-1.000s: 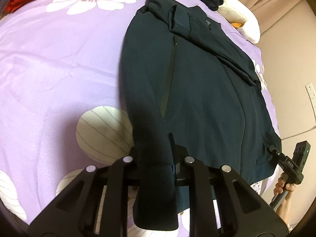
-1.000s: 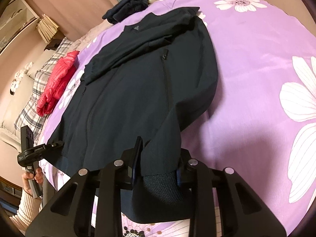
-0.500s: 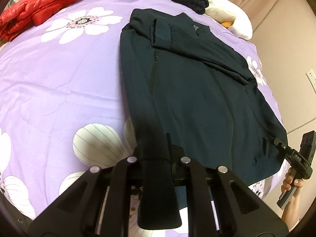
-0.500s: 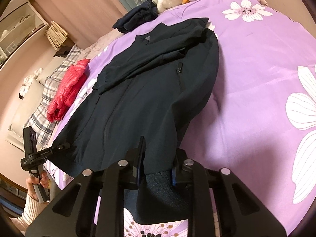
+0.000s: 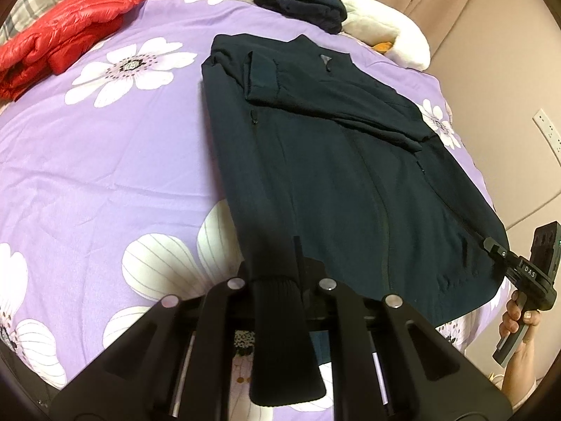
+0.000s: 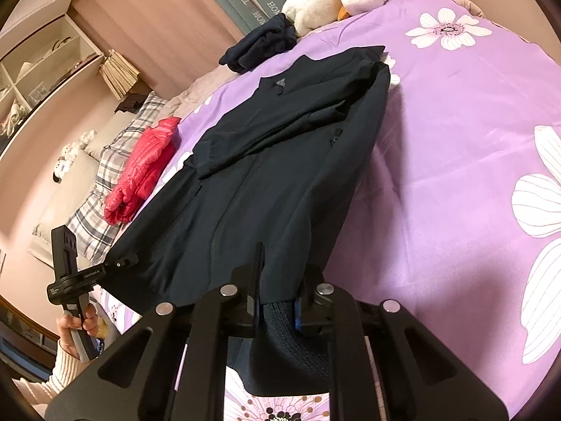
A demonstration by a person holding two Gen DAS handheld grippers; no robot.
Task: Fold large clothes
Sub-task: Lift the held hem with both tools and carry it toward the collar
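A dark navy zip jacket point(image 5: 350, 161) lies front up on the purple flowered bedspread point(image 5: 87, 161), collar far, one sleeve folded across the chest. My left gripper point(image 5: 277, 273) is shut on the hem's left corner, ribbed band hanging between the fingers. My right gripper point(image 6: 280, 280) is shut on the hem's right corner; it also shows in the left wrist view point(image 5: 491, 249) at the jacket's right corner. The jacket point(image 6: 280, 175) stretches from both grippers up the bed. The left gripper shows in the right wrist view point(image 6: 122, 265).
A red puffer jacket point(image 5: 63, 24) lies at the far left of the bed. A folded dark garment point(image 5: 301, 3) and a white plush toy point(image 5: 389, 28) lie beyond the collar. A checked pillow point(image 6: 105, 182) and shelves point(image 6: 45, 66) stand past the bed's left side.
Both grippers have lifted and pulled back with the hem, so the jacket lies straighter and more of the bed and room shows.
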